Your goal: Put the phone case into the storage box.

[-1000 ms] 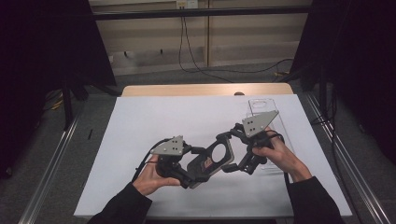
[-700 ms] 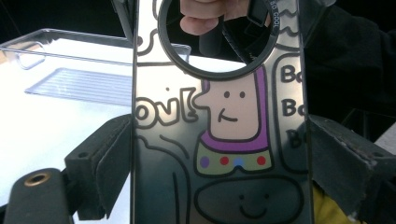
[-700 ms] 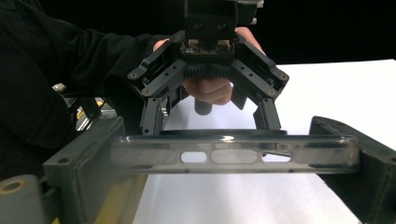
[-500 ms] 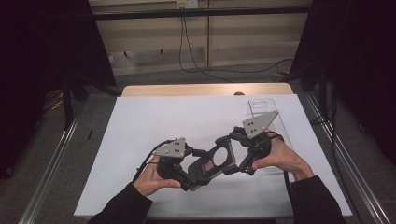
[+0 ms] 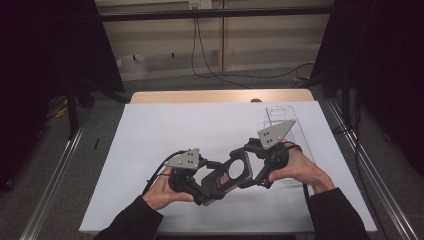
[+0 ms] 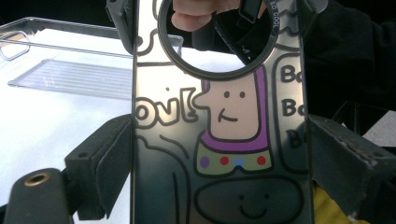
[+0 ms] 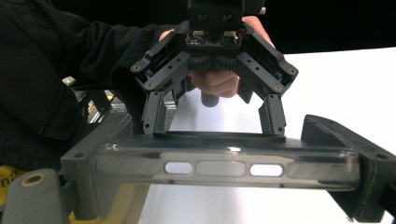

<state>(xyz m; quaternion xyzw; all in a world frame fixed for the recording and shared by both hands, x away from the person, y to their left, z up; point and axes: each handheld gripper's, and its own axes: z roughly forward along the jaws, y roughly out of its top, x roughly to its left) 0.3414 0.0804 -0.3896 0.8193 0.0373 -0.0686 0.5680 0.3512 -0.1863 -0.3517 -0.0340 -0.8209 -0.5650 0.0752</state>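
A dark see-through phone case [image 5: 227, 172] with a cartoon print hangs above the white table cover [image 5: 190, 130], held between both grippers. My left gripper [image 5: 212, 186] is shut across its width; in the left gripper view the case [image 6: 224, 140] fills the gap between the jaws, and a black ring [image 6: 187, 69] sits near its far end. My right gripper [image 5: 247, 167] is shut on the other end. In the right gripper view the case's side edge [image 7: 224, 168] with its button slots spans the jaws, and the left gripper [image 7: 215, 130] faces me behind it.
A clear plastic tray [image 5: 282, 117] lies on the cover at the right, behind the right hand; it also appears at the upper left of the left gripper view [image 6: 70, 70]. Metal rails run along both sides of the table. Cables hang at the back.
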